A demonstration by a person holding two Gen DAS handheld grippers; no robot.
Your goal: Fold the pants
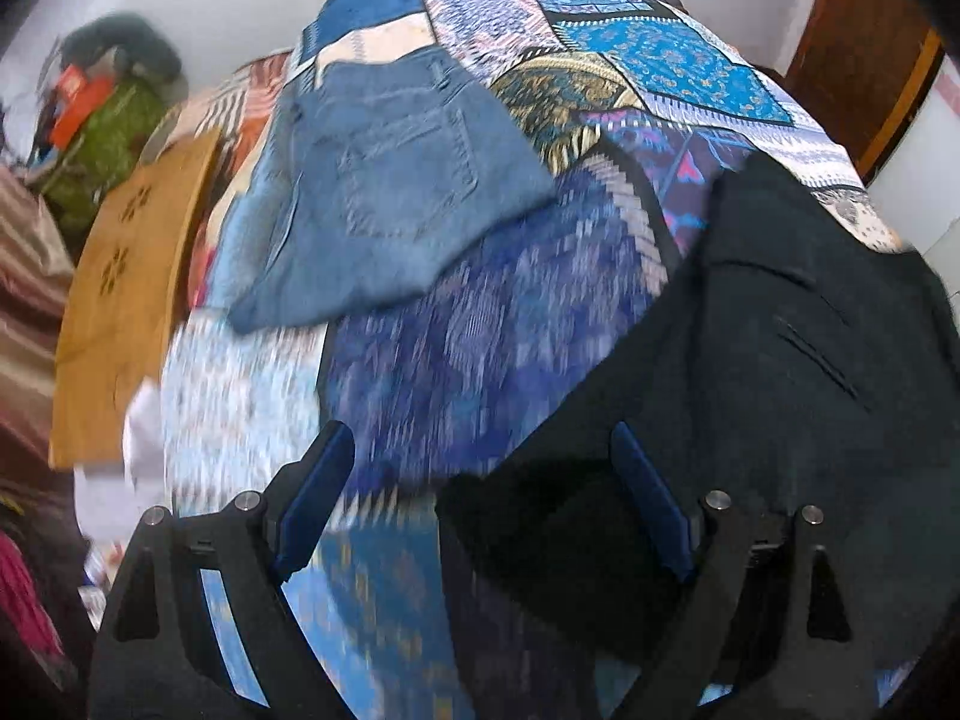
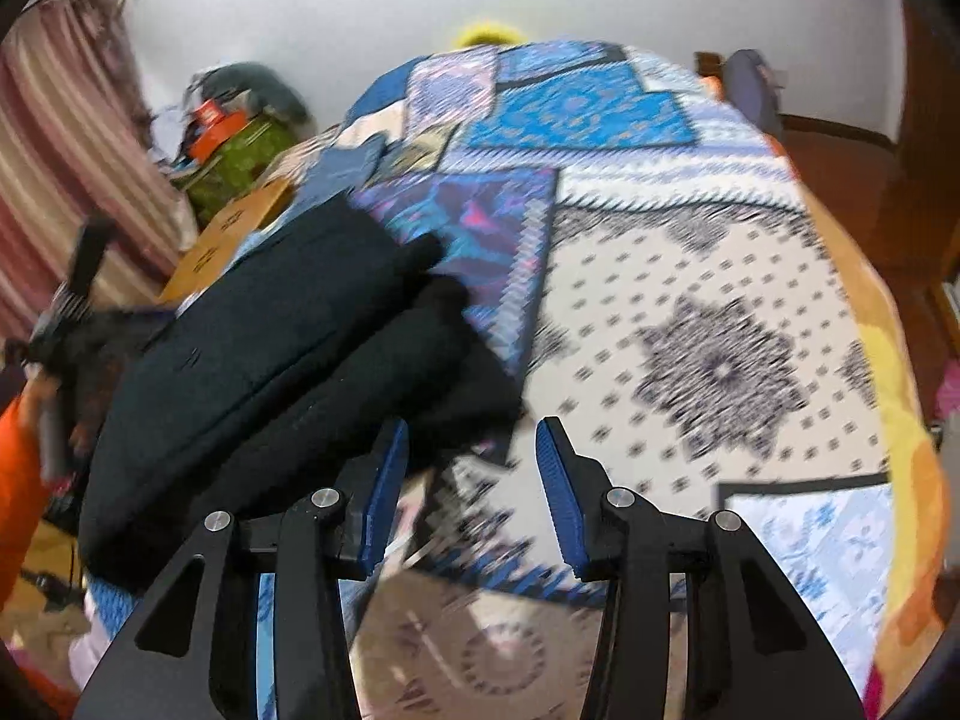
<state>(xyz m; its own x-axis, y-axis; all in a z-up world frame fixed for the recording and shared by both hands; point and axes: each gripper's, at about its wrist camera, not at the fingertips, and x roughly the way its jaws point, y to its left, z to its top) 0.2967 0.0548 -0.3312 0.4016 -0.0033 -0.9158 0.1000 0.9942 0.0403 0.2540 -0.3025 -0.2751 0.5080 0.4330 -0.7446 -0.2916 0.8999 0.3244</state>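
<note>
Black pants (image 2: 264, 348) lie folded on the patchwork quilt (image 2: 708, 312), toward its left side in the right wrist view, their edge just ahead of the right gripper (image 2: 474, 480). That gripper's blue pads stand apart with nothing between them. The left gripper (image 1: 480, 498) hangs over the quilt, fingers wide apart, the pants' dark cloth reaching in between them without being pinched. Folded jeans (image 1: 384, 192) rest farther up the quilt, apart from the pants. Both views are blurred.
</note>
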